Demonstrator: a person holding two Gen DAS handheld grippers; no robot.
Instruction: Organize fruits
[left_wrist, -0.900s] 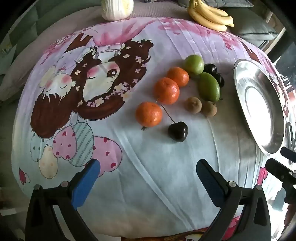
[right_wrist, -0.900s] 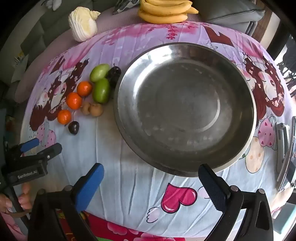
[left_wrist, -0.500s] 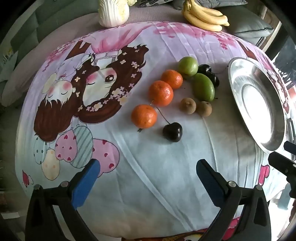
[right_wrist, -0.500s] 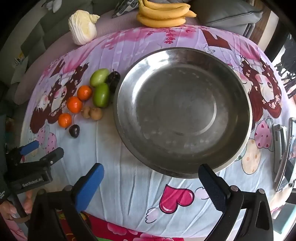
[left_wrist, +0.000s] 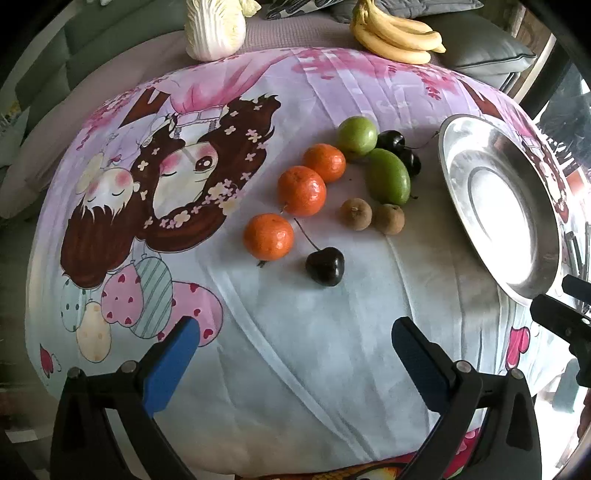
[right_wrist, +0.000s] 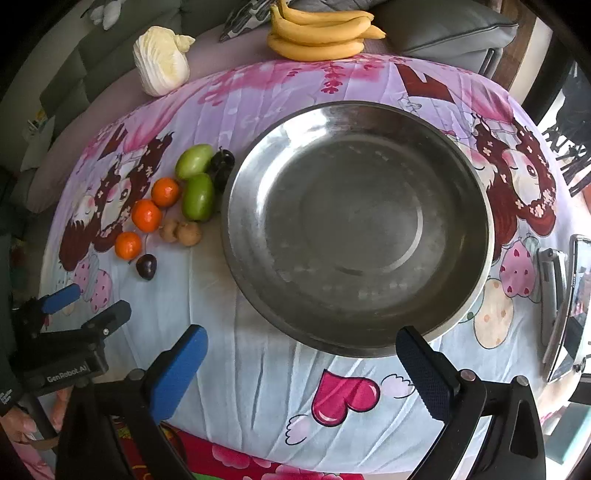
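We note the table (left_wrist: 332, 369) first: its cartoon-print cloth runs out of frame at the near edge in both wrist views, so we cannot see what lies under the cameras. The steel basin (right_wrist: 354, 229) shows whole from the right wrist but is cut by the frame's right side from the left wrist. The banana bunch (right_wrist: 317, 37) and the cabbage (right_wrist: 162, 64) sit at the far edge, tops clipped. The left hand-held gripper (left_wrist: 291, 350) hangs over bare cloth near the fruit, fingers wide apart, nothing between them; the right hand-held gripper (right_wrist: 303, 365) stands likewise spread above the basin's near rim, empty. The fruit lies in a cluster just left of the basin: two green fruits (left_wrist: 388, 181), three oranges (left_wrist: 301, 190) in a diagonal row, two small brown fruits (left_wrist: 371, 214) touching. One dark cherry (left_wrist: 325, 266) rests apart, nearest us, its stem reaching toward the oranges. Two more dark cherries (left_wrist: 391, 142) are half hidden behind the green fruits; we cannot tell whether they touch the basin. A person's fingertips (right_wrist: 22, 421) barely show at the right view's lower left.
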